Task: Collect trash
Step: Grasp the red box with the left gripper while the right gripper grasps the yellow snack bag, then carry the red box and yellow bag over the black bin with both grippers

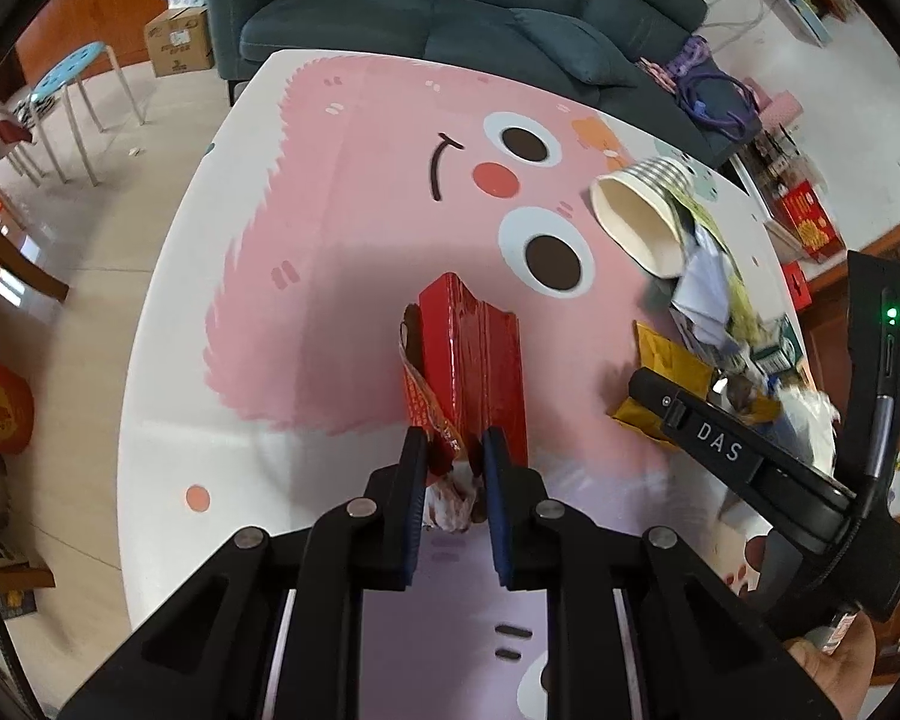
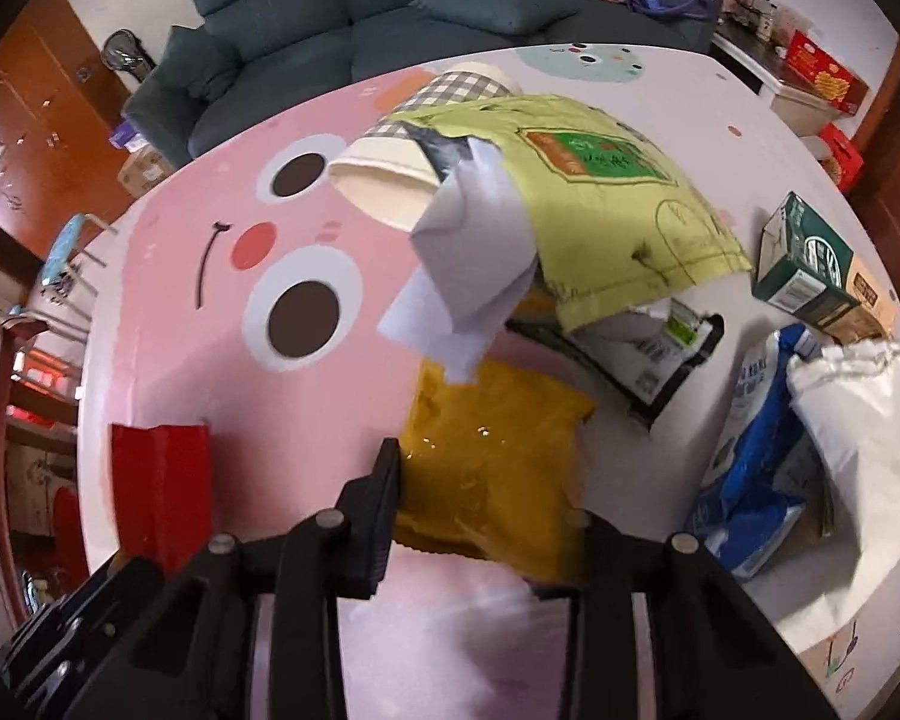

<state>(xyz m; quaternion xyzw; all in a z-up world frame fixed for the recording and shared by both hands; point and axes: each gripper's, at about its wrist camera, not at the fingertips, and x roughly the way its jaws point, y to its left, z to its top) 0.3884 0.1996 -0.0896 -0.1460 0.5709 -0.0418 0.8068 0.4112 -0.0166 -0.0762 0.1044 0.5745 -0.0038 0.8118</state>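
Both jaws pinch wrappers: red (image 1: pixel 444 450), yellow (image 2: pixel 492 480).

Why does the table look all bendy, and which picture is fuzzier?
Left wrist view: the fisheye lens curves the table edge, while the red packet looks sharp. Right wrist view: same bending, but fuzzier, the white paper and yellow bag smeared.

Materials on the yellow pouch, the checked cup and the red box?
Yellow pouch: glossy plastic or foil film, going by wrinkles and glints. Checked cup: paper, likely; matte cream inside, rolled rim. Red box: probably cardboard under shiny wrap; sharp folded edges, streaky highlights.
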